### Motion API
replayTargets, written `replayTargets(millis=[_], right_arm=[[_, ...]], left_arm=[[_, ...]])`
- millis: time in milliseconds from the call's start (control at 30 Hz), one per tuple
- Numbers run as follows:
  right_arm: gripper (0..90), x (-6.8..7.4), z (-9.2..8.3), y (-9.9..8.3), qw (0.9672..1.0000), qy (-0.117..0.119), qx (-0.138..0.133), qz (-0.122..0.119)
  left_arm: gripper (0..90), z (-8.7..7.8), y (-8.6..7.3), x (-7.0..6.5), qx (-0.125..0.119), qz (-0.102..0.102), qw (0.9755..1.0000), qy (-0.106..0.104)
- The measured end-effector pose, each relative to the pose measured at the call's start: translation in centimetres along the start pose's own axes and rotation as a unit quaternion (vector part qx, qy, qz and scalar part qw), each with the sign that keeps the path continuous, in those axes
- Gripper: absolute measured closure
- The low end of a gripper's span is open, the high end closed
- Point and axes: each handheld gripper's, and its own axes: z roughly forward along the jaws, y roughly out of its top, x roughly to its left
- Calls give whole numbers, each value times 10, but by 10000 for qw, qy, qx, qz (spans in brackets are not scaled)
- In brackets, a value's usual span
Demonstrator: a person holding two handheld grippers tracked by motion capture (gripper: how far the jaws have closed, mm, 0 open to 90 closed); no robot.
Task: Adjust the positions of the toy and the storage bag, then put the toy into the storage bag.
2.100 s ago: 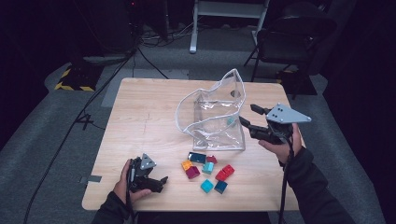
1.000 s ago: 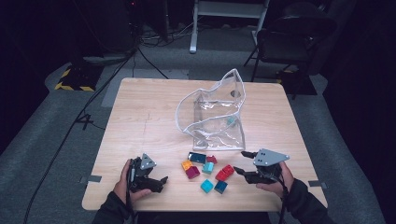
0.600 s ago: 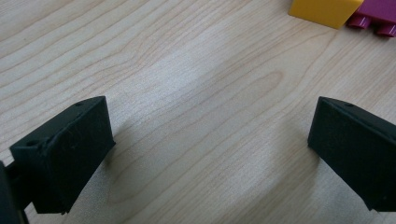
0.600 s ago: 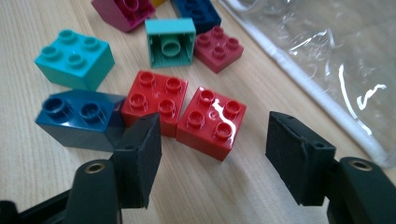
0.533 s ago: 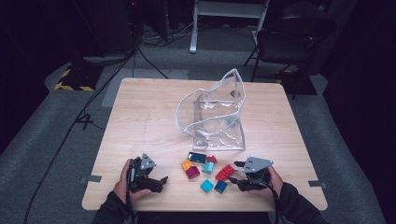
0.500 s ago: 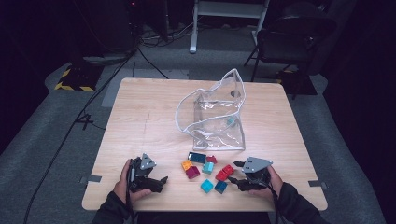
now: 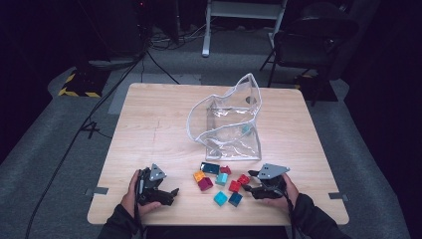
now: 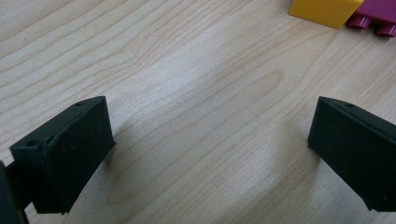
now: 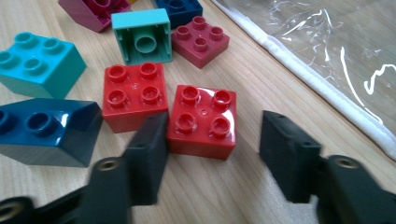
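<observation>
Now the right tool sits low at the near edge of the tabletop, whereas two seconds back it hung up beside the clear plastic bag; since then it has dropped to the loose bricks and edged in toward them. Its jaws have just been closing and stand at a middling gap around a red brick, studs up, which lies flat on the wood between them; in the right gripper view the left-hand jaw is against the brick's side while the other stands a little off it, so the pads do not clamp it yet. A second red brick lies just beside the first, touching or nearly so, with a dark blue brick and a teal brick further to that side. The left tool has kept its place at the near left of the tabletop, jaws wide with only bare wood between them; the left gripper view catches the corner of a yellow brick next to a magenta brick ahead of it. The bag has not shifted: it stands slumped but open near the middle of the tabletop, well behind the bricks, and through its wall I can make out one small teal piece inside.
</observation>
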Motion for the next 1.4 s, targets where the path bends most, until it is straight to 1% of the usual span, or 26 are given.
replayTargets(millis=[100, 133, 167, 300, 400, 667, 900, 1100, 1233, 1400], right_arm=[[556, -1, 0, 0, 10000, 89, -23, 1], [580, -1, 0, 0, 9999, 122, -30, -3], [584, -1, 0, 0, 9999, 144, -36, -5], [590, -2, -1, -1, 9998, 172, -49, 10], [591, -2, -1, -1, 9999, 114, -40, -6], [592, -10, -4, -4, 9999, -40, -18, 139], [593, -15, -7, -6, 9996, -91, -47, 270], [592, -19, -8, -7, 9992, -168, -58, 352], [593, -20, -9, -6, 9990, -147, -76, 421], [593, -23, -12, -5, 9985, -158, -160, 499]], left_arm=[[3, 0, 0, 0, 1, -1, 10000, 7], [3, 0, 0, 0, 3, 5, 10000, 12], [3, 0, 0, 0, 3, 6, 10000, 12], [3, 0, 0, 0, 3, 0, 10000, 10], [3, 0, 0, 0, 3, 1, 10000, 9], [3, 0, 0, 0, 1, 4, 10000, 11], [3, 0, 0, 0, 2, -4, 10000, -15], [5, 0, -1, 0, -6, 5, 10000, 10], [5, 0, -1, 0, -7, 3, 10000, 10], [4, 0, 0, 0, 1, 12, 10000, 0]])
